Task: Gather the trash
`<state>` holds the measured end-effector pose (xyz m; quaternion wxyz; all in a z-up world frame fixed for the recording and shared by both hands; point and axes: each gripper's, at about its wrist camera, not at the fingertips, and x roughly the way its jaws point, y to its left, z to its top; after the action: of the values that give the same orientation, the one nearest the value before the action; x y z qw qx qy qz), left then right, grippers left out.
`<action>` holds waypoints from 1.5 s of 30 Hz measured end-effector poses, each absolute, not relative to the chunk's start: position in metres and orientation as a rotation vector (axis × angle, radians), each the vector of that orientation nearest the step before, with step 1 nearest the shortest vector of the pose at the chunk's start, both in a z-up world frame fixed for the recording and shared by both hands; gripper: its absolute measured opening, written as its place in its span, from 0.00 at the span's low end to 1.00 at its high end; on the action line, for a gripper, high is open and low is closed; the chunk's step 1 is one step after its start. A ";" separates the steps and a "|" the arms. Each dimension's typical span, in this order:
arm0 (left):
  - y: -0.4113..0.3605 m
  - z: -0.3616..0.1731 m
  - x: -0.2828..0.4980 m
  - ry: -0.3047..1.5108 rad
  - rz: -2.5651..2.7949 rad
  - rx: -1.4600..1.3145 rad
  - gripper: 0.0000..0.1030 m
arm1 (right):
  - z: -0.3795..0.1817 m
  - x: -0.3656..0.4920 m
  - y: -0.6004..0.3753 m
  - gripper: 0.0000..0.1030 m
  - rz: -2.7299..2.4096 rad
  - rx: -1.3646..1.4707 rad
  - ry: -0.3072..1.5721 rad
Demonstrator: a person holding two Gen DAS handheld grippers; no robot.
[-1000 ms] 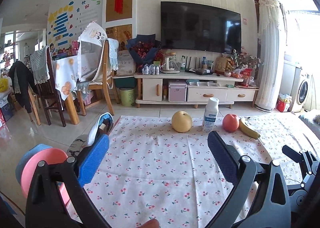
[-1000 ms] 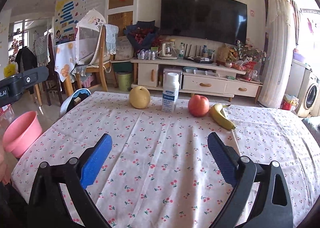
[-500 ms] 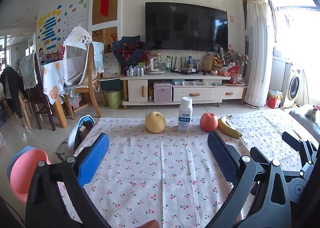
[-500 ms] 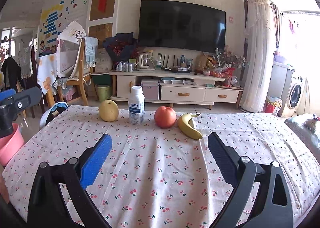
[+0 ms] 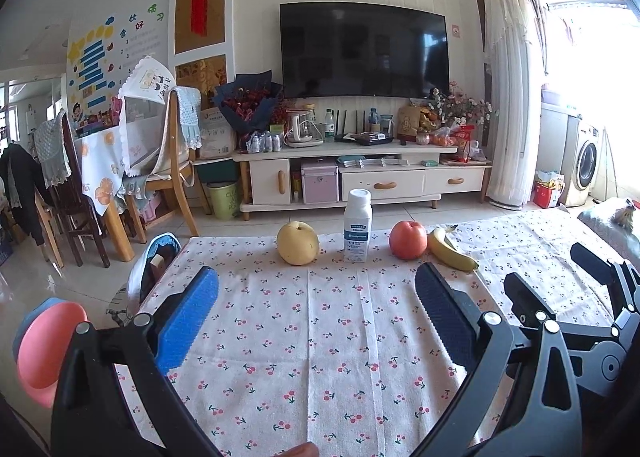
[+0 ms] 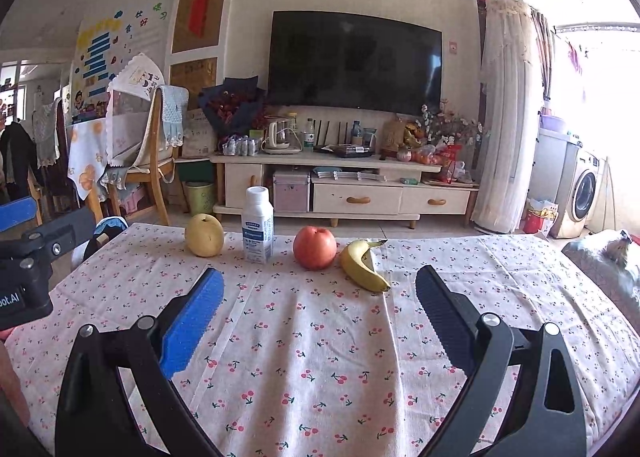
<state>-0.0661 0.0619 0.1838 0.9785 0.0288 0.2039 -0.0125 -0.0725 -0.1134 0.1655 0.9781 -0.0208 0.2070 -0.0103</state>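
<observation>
A white milk bottle (image 5: 357, 231) (image 6: 258, 225) stands upright at the far edge of the table, between a yellow pear (image 5: 297, 243) (image 6: 204, 235) and a red apple (image 5: 408, 239) (image 6: 315, 247). A banana (image 5: 450, 251) (image 6: 362, 265) lies right of the apple. My left gripper (image 5: 316, 317) is open and empty, well short of the row. My right gripper (image 6: 316, 317) is open and empty too, over the near cloth. It also shows at the right of the left wrist view (image 5: 592, 309).
The table wears a cherry-print cloth (image 5: 320, 337) (image 6: 320, 357). A pink basin (image 5: 44, 349) sits on the floor off the table's left edge, with a blue and white bag (image 5: 154, 265) by the far left corner. A green bin (image 5: 224, 199) stands by the TV cabinet.
Both views have panned left and steadied, so the fruit and bottle sit nearer the middle of each view. Both grippers stay open and empty.
</observation>
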 end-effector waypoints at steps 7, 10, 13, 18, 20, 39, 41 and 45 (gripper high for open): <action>0.059 0.182 -0.065 0.412 -0.030 0.059 0.96 | 0.166 -0.071 -0.114 0.93 -0.025 -0.042 0.414; 0.060 0.181 -0.065 0.413 -0.029 0.059 0.96 | 0.166 -0.071 -0.114 0.93 -0.026 -0.043 0.414; 0.060 0.181 -0.066 0.415 -0.028 0.060 0.96 | 0.167 -0.071 -0.116 0.93 -0.026 -0.039 0.411; 0.060 0.180 -0.066 0.416 -0.024 0.053 0.96 | 0.170 -0.073 -0.122 0.93 -0.031 -0.038 0.398; 0.060 0.180 -0.066 0.416 -0.023 0.056 0.96 | 0.170 -0.074 -0.123 0.93 -0.034 -0.034 0.397; 0.053 0.170 -0.064 0.436 -0.042 0.055 0.96 | 0.167 -0.071 -0.130 0.93 -0.037 0.000 0.407; 0.054 0.167 -0.062 0.441 -0.044 0.052 0.96 | 0.166 -0.069 -0.129 0.93 -0.036 -0.001 0.413; 0.056 0.161 -0.056 0.454 -0.048 0.043 0.96 | 0.164 -0.067 -0.126 0.93 -0.032 -0.008 0.416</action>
<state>-0.0557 0.0558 0.1607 0.9738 0.0215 0.2251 -0.0239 -0.0670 -0.1261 0.1642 0.9783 -0.0039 0.2064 -0.0157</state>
